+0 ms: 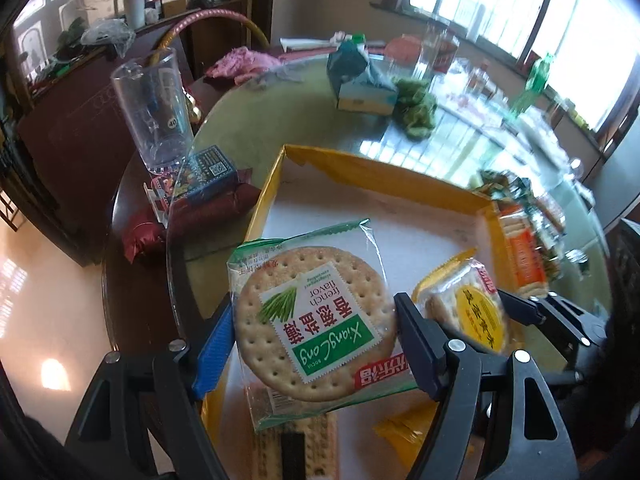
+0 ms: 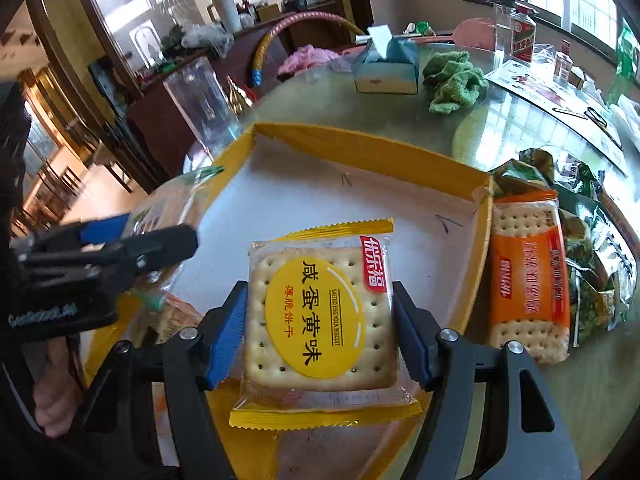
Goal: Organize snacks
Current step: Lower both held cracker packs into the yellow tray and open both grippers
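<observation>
- My left gripper [image 1: 314,344] clamps the round scallion cracker pack [image 1: 310,320] by its edges, held over the near end of the yellow-walled box [image 1: 372,176].
- My right gripper [image 2: 320,334] pinches the square salted egg yolk biscuit pack [image 2: 320,316], also above the box floor.
- I'd lower each pack flat and apart from the other before I let go, I reckon.
- Count: two packs held, one orange cracker pack [image 2: 528,280] just outside the box's right wall, several green packets [image 2: 588,240] beyond it.
</observation>
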The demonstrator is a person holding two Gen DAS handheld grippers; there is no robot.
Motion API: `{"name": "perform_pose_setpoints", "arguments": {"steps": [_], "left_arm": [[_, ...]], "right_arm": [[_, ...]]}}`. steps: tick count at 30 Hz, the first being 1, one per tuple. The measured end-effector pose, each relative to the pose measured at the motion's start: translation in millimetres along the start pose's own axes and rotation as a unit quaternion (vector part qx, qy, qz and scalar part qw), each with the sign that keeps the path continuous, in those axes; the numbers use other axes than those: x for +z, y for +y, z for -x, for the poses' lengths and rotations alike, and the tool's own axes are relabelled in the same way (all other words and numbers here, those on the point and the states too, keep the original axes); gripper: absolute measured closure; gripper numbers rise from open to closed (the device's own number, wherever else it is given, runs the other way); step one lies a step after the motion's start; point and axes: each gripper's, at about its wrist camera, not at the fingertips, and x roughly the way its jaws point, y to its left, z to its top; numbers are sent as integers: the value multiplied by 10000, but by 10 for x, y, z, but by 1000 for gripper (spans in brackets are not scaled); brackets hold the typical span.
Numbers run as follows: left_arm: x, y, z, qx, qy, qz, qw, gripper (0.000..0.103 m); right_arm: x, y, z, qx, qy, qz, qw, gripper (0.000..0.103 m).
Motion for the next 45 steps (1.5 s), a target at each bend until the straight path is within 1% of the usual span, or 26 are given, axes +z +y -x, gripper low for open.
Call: {"name": "perform_pose_setpoints", "arguments": {"steps": [1,3,5,7,10,13,14,15,19,22,23,25,28,29,32,33,35,37,38,40,41,43,45], "left_arm": [[15,-8,-32,53,51,-53,10000,28],[27,-19,-103,147,163,-156,9996,27],[30,-47,-131,297,187,-341,9988,27],[49,-56,-156,332,226,-404,9984,27],[56,-91,-197,405,302,-532,9973,27],[56,-134,-252,228,528,-601,9965,27],[56,-153,-250,219,540,-633,9963,27],[56,-179,-256,251,552,-708,9956,27],[61,-172,-362,426,710,-747,9938,27],[58,-130,-450,432,873,-714,9927,27],[59,-119,-471,390,906,-713,9926,27],[65,-68,-508,115,971,-636,9932,27],[87,-35,-474,-195,939,-527,9940,26],[92,-15,-459,-316,941,-482,9939,25],[105,29,-434,-448,981,-398,9934,25],[112,49,-382,-486,877,-282,9946,25],[99,60,-232,-533,551,-192,9969,25],[57,40,34,-341,69,-125,9993,25],[21,17,166,-193,-168,-115,9996,25],[-129,-107,521,116,-796,-165,9966,23],[-196,-162,628,227,-969,-187,9949,22],[-412,-330,848,402,-1265,-141,9910,20],[-615,-524,943,425,-1333,-67,9901,20]], "right_arm": [[-7,37,-47,-126,71,89,9999,34],[-5,75,-108,-245,169,197,9994,34],[-6,105,-167,-321,273,284,9987,34],[-11,128,-214,-452,332,373,9977,34],[-24,102,-224,-455,389,344,9976,34],[-42,81,-201,-561,395,345,9970,34],[-37,76,-203,-535,406,330,9972,34],[-40,63,-200,-493,426,304,9974,34],[-46,88,-227,-502,489,356,9969,33],[-39,113,-252,-538,510,408,9964,33],[-34,116,-260,-560,524,417,9962,33],[-32,128,-272,-579,557,473,9956,32],[-41,138,-274,-632,565,536,9950,29],[-43,138,-268,-604,553,540,9952,29],[-35,89,-200,-433,409,425,9973,23],[-29,66,-158,-395,319,351,9981,19],[-15,20,-49,-219,123,230,9994,17],[-16,-17,87,-17,-59,106,9999,17],[-33,-47,206,67,-232,10,9997,17],[-89,-79,413,217,-484,-76,9986,17],[-145,-101,548,301,-654,-135,9973,17],[-301,-161,804,313,-923,-265,9949,13],[-480,-207,1009,201,-1053,-272,9939,13]]}}
